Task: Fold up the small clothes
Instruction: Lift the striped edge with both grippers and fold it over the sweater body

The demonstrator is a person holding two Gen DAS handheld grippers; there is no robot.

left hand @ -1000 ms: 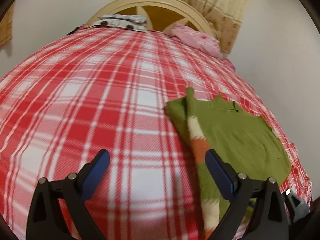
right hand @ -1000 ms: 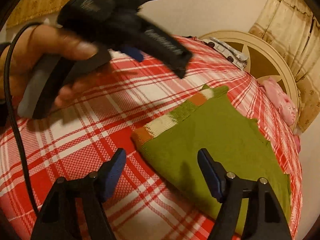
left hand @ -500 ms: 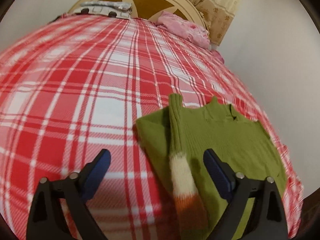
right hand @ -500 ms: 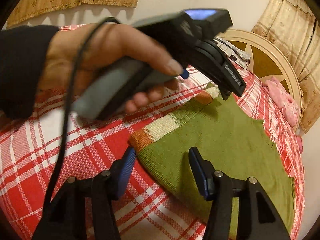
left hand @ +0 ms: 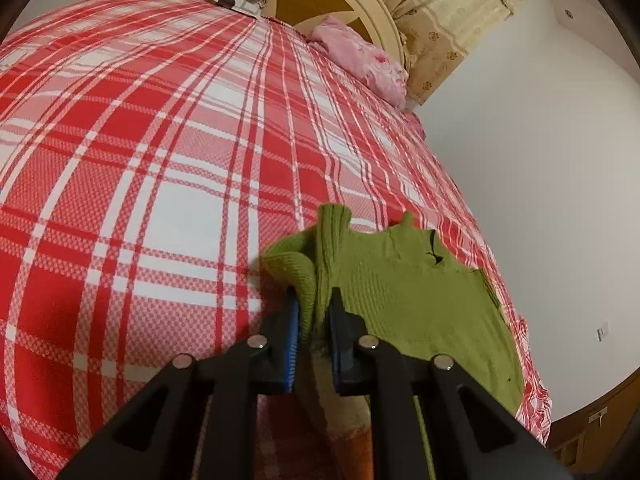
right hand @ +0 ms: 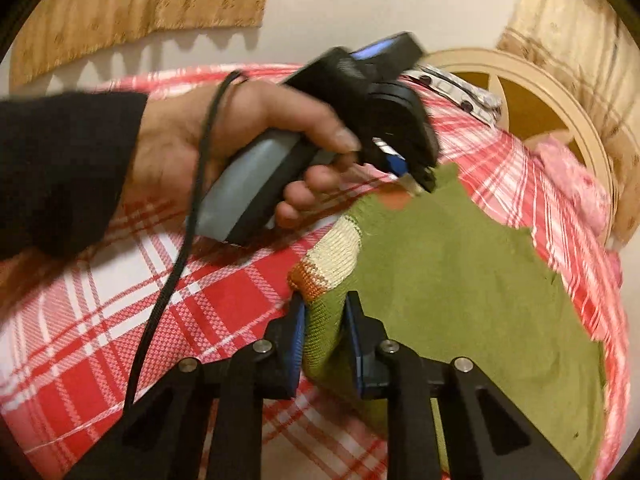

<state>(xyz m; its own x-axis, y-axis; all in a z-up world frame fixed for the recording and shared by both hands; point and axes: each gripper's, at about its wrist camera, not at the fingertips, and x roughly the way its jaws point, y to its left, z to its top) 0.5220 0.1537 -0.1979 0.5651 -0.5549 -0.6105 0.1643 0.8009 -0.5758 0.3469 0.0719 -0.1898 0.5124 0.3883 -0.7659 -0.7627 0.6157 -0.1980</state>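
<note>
Green knit sweater (left hand: 404,296) spread on red plaid bedspread (left hand: 152,184). Left gripper (left hand: 313,312) closing, pads pinching folded sleeve edge. Right gripper (right hand: 324,320) closing too, green fabric bunched between pads by orange-and-cream striped cuff (right hand: 324,264). Left hand (right hand: 224,152) visible beyond.

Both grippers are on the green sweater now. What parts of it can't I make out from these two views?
- Left wrist view: the striped sleeve end of the sweater drops behind the left gripper and the bottom edge.
- Right wrist view: the hem corner is hidden behind the right gripper.
- Right wrist view: the far collar is blurred, partly covered by the left gripper.
</note>
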